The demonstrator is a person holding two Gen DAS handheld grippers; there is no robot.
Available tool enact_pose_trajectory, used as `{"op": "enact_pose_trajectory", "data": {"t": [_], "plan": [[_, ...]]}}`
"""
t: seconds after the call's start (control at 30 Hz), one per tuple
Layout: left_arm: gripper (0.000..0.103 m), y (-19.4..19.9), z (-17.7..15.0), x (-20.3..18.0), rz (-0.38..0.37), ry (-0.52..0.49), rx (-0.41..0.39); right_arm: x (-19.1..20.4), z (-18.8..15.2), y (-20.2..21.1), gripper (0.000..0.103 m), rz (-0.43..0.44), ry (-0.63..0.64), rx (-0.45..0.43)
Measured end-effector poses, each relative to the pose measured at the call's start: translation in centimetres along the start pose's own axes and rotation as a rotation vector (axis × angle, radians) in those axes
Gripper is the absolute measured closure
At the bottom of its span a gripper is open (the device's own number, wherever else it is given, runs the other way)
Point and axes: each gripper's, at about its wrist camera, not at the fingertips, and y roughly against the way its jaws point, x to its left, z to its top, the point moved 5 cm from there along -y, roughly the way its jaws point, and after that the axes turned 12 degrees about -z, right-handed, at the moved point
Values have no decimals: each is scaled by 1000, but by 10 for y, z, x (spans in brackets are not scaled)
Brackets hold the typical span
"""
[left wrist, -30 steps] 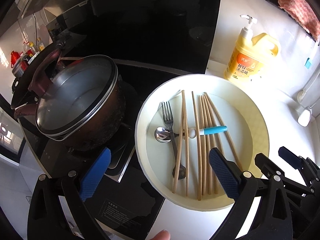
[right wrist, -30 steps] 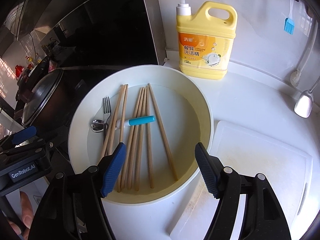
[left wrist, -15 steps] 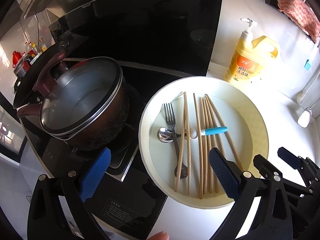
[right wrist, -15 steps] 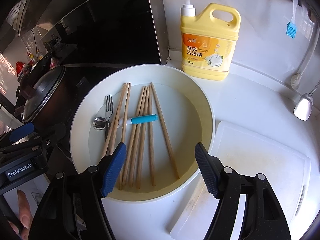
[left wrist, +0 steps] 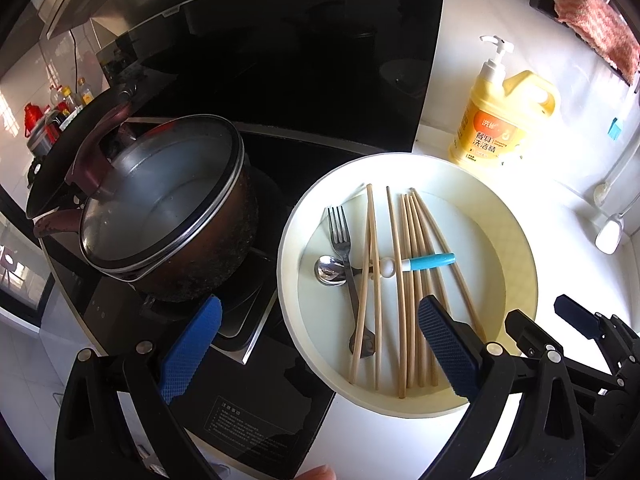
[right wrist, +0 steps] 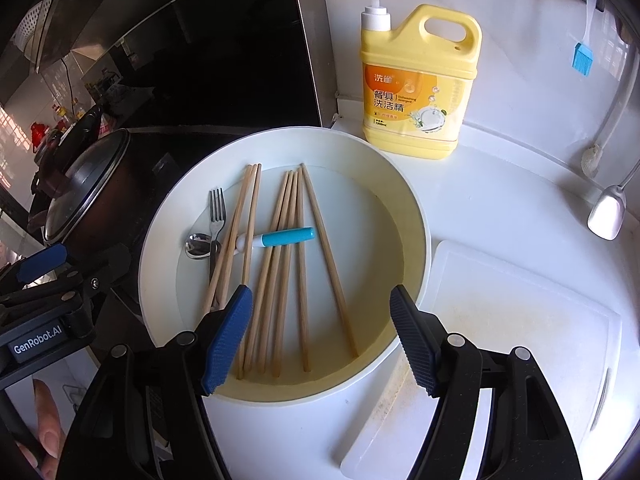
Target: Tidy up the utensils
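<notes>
Both grippers are held spread wide and empty over a round, cream basin (right wrist: 416, 216) — the left gripper (left wrist: 320, 344) at its stove side, the right gripper (right wrist: 320, 332) over its near rim. Inside, mixed together, lie slim wooden chopsticks (right wrist: 298, 264), a steel fork (left wrist: 344, 256) and a blue-handled spoon (right wrist: 280, 237) laid across them. Whether sorting is beginning or ending cannot be judged; thin, smooth sticks would call for a narrow, careful pinch.

your left gripper (left wrist: 318, 344) and right gripper (right wrist: 320, 334) both hover side by side with jaws spread wide, holding nothing; a fingertip (right wrist: 46, 420) shows.
</notes>
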Motion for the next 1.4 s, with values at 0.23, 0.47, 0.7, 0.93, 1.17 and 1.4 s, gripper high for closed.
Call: {"op": "enact_pose_trajectory", "data": {"t": [0.23,0.47,0.7,0.93,1.17,1.4], "plan": [[6,-1,-1,2,0,9,4,1,0,0,35,-1,1,1],[6,-1,-1,2,8,4,4,1,-1,-1,35,-2,4,0],[6,0,-3,1,5,1,9,1,-1,0,35,-1,6,-2],[6,-1,-5,1,-17,5,11,1,-2,1,35,-1,7,-3],[6,-4,-7,3,-27,27,39,2,-2,0,35,-1,7,-2],[6,-2,-8,2,0,23,25,2,-3,1,35,1,8,0]]}}
